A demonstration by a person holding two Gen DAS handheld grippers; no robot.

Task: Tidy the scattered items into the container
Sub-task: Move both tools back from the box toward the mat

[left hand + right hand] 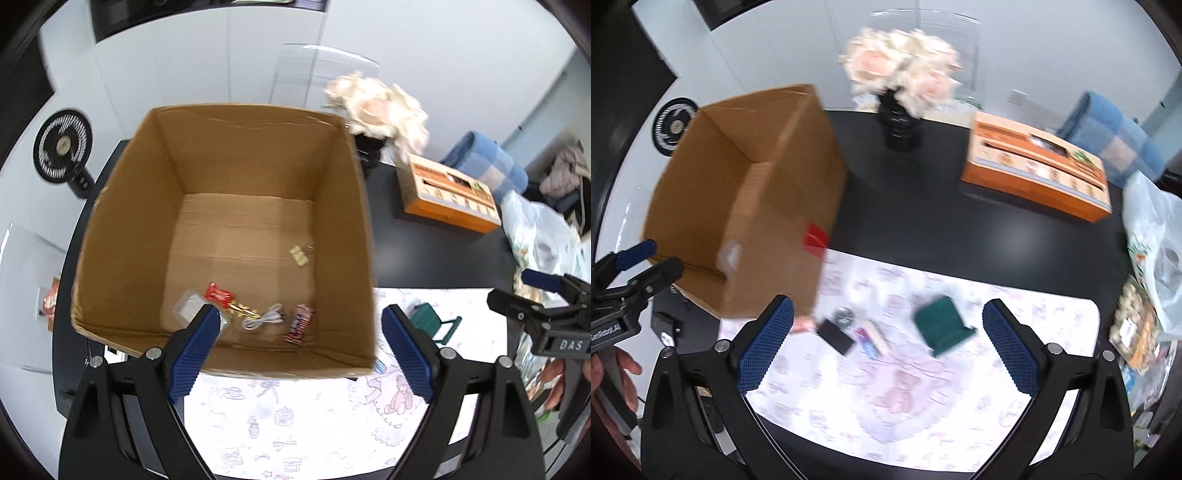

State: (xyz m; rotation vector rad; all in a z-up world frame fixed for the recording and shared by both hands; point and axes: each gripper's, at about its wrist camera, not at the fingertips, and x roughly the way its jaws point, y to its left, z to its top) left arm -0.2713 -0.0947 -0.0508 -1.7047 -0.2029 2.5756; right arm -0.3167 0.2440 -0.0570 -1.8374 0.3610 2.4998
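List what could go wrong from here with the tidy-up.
1. The leftover items lie bunched together beside the cardboard box: a black block, a small round piece and a pink-and-blue pack. The open right gripper may catch two at once or knock a neighbour away.
2. The green stand looks awkwardly angled and may slip.
3. The open left gripper sits over the box rim and may nudge it.

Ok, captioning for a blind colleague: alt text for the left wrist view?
Open left gripper above an open cardboard box holding a gold binder clip, red wrapper and white cable; patterned mat beneath.
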